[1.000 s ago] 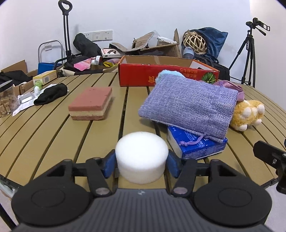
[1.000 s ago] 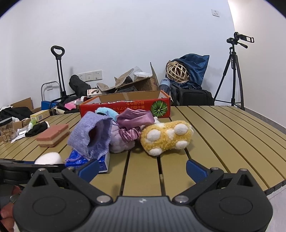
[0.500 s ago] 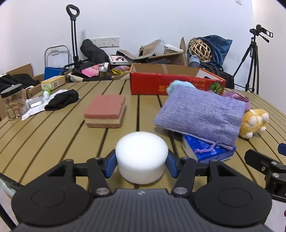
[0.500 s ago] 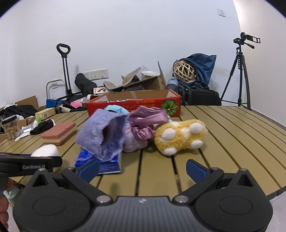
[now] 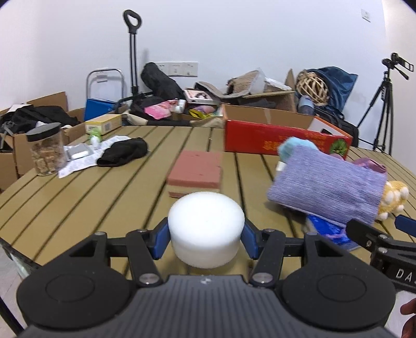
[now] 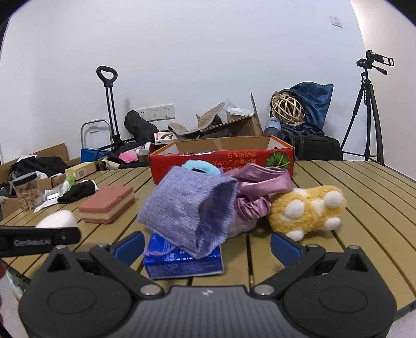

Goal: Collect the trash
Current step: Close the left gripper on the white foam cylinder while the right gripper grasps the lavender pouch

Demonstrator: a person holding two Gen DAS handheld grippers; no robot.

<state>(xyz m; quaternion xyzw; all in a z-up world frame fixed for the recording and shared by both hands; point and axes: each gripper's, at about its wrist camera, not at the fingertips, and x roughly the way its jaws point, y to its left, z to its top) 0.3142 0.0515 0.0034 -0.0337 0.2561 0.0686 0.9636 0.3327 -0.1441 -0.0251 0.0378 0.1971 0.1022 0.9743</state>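
White foam puck (image 5: 206,228) pinched in left tool (image 5: 205,235), underside hidden, right tool (image 6: 206,244) spread, empty.

This looks like a makeshift recording room, part storeroom, rather than a lived-in home. A slatted table (image 6: 364,197) fills the foreground, strewn with odd props. At 2 o'clock a camera on a tripod (image 6: 369,109) faces the table. Bare white walls (image 6: 208,52) carry only sockets (image 6: 158,112) at 11 o'clock and a switch (image 6: 335,20) high at 1 o'clock. Behind the table, from 10 to 1 o'clock, open cardboard boxes (image 5: 46,104), a folding trolley (image 6: 109,109), bags (image 6: 312,104) and loose clutter pile against the wall.
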